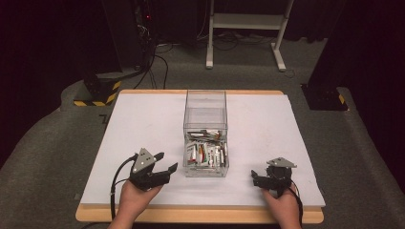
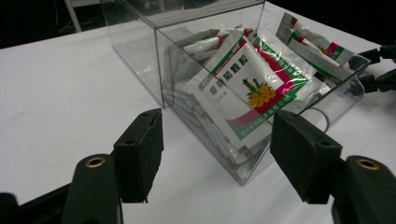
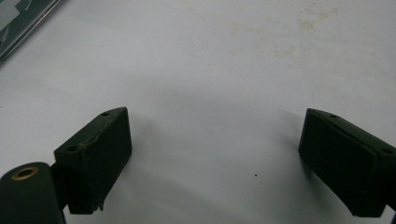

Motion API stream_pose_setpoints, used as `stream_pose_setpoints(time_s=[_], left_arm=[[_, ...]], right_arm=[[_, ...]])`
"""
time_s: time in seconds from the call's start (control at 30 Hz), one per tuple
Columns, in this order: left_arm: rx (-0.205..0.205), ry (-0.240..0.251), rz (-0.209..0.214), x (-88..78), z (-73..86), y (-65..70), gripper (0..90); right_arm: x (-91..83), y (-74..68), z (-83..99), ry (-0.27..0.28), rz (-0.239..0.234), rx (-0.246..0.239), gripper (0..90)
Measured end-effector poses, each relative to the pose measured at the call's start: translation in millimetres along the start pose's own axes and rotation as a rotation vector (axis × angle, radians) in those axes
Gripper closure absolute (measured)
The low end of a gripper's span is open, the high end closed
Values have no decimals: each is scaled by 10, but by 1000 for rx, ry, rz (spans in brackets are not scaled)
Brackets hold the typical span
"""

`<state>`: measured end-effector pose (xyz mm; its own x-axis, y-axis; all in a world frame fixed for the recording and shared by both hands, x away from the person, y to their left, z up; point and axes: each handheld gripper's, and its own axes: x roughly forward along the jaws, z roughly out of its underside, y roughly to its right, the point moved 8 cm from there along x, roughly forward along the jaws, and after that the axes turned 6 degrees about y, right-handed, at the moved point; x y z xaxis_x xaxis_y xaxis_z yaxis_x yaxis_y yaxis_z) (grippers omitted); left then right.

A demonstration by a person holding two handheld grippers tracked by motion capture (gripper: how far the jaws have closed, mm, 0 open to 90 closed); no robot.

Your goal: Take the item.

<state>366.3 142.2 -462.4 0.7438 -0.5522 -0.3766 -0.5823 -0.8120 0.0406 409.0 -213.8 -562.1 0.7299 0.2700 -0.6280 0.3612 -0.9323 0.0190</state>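
Note:
A clear plastic box [image 1: 205, 112] stands in the middle of the white table top [image 1: 138, 124]; its near half holds several white sachets [image 1: 206, 153] printed in green and red. In the left gripper view the box [image 2: 140, 51] is close ahead, and a sachet with yellow flowers [image 2: 247, 84] leans against its wall. My left gripper [image 1: 166, 161] is open, just left of the box's near corner, jaws angled toward it and nothing between them [image 2: 217, 119]. My right gripper [image 1: 254, 180] is open to the right of the box, its jaws [image 3: 215, 121] spread above bare table.
The table's wooden front edge [image 1: 200, 214] lies just below both hands. Past the table's far edge are a white desk frame [image 1: 246, 28], black equipment with cables [image 1: 143, 38] and grey carpet. The right gripper's black jaws [image 2: 378, 70] show beyond the box in the left gripper view.

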Motion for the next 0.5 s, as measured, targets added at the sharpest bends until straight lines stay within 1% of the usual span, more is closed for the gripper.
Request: stream_pose_setpoints(time_s=[0.17, 0.37, 0.5], left_arm=[[4, 10, 13, 25, -64, 59, 357], [20, 7, 34, 101, -119, 148, 365], [28, 7, 38, 130, -171, 187, 366]], right_arm=[[0, 0, 0, 0, 0, 0, 95], [0, 2, -1, 3, 1, -3, 96], [0, 3, -1, 4, 1, -3, 96]])
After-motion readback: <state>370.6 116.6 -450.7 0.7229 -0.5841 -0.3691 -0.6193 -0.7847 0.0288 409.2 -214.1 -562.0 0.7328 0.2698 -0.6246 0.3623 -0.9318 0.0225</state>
